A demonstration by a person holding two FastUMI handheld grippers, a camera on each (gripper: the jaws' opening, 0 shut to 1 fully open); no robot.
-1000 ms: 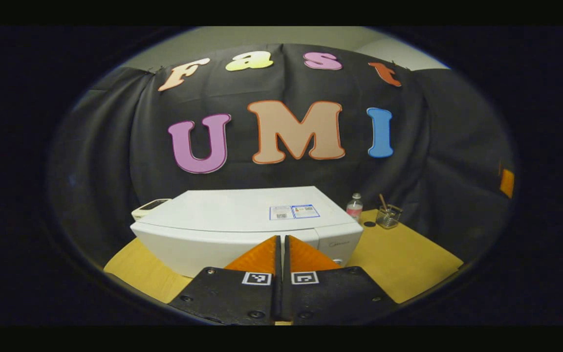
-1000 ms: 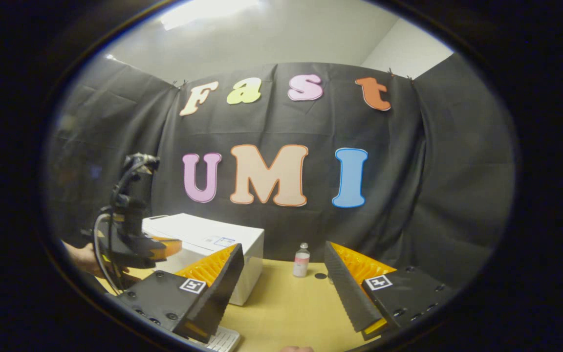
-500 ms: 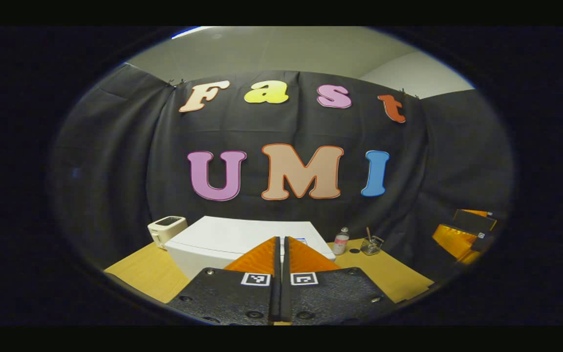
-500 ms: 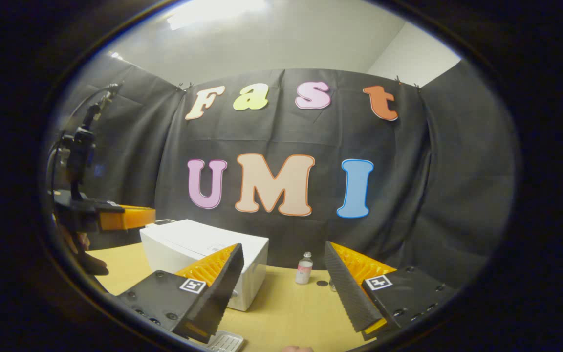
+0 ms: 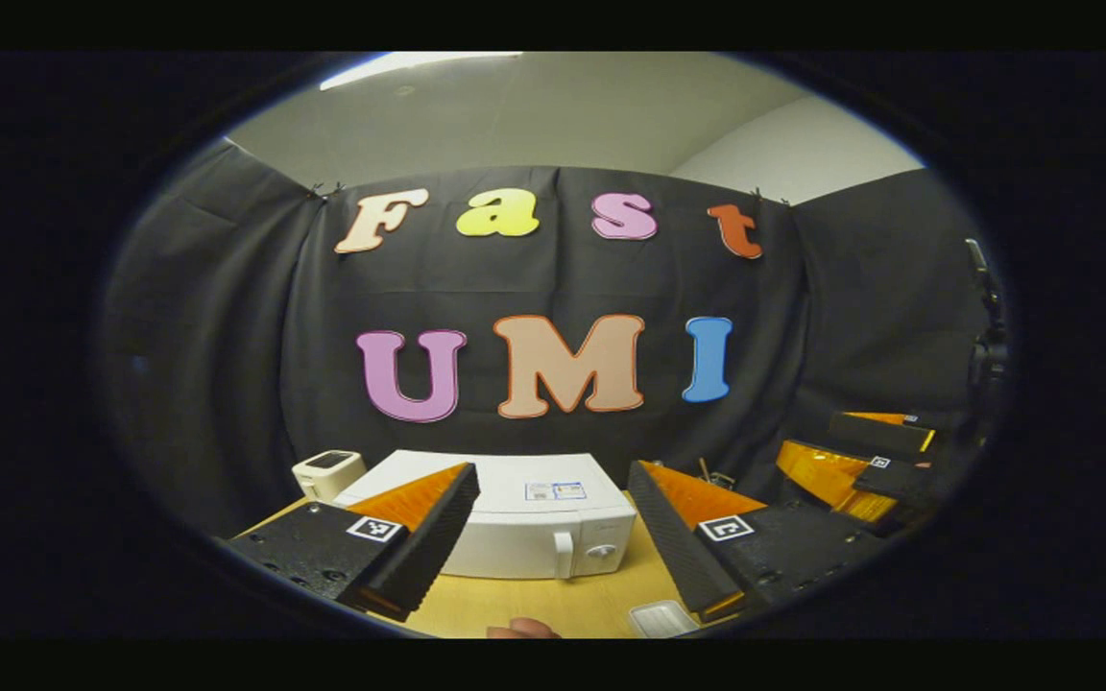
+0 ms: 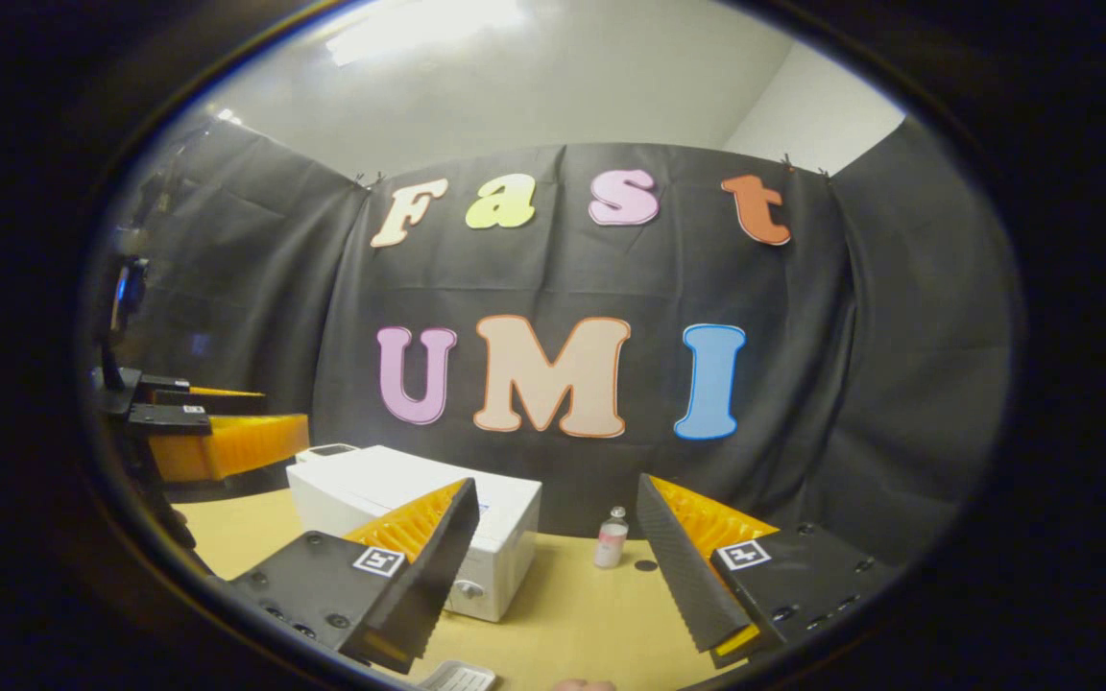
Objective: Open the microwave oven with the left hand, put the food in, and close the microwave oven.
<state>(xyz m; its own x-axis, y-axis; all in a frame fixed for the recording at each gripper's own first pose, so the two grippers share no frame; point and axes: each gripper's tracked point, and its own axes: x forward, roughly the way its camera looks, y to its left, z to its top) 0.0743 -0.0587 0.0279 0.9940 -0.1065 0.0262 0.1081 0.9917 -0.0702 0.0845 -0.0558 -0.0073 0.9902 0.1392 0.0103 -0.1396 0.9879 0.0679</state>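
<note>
Opening step, not yet begun: the left claw [image 5: 553,537] is spread wide, the closed microwave [image 5: 524,523] just ahead between its fingers. Next, reach its handle [image 5: 564,555]. The right claw [image 6: 553,566] gapes empty.

recording booth | black cloth wall [image 6: 899,384] | wooden table [image 6: 572,624] | microwave [image 5: 524,537]

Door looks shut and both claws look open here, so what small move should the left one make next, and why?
Probably bring the left claw forward and down toward the handle on the microwave oven front. The door is closed, the open claw hangs back from it above the table, and nothing is held. The right claw is open and empty too.
</note>
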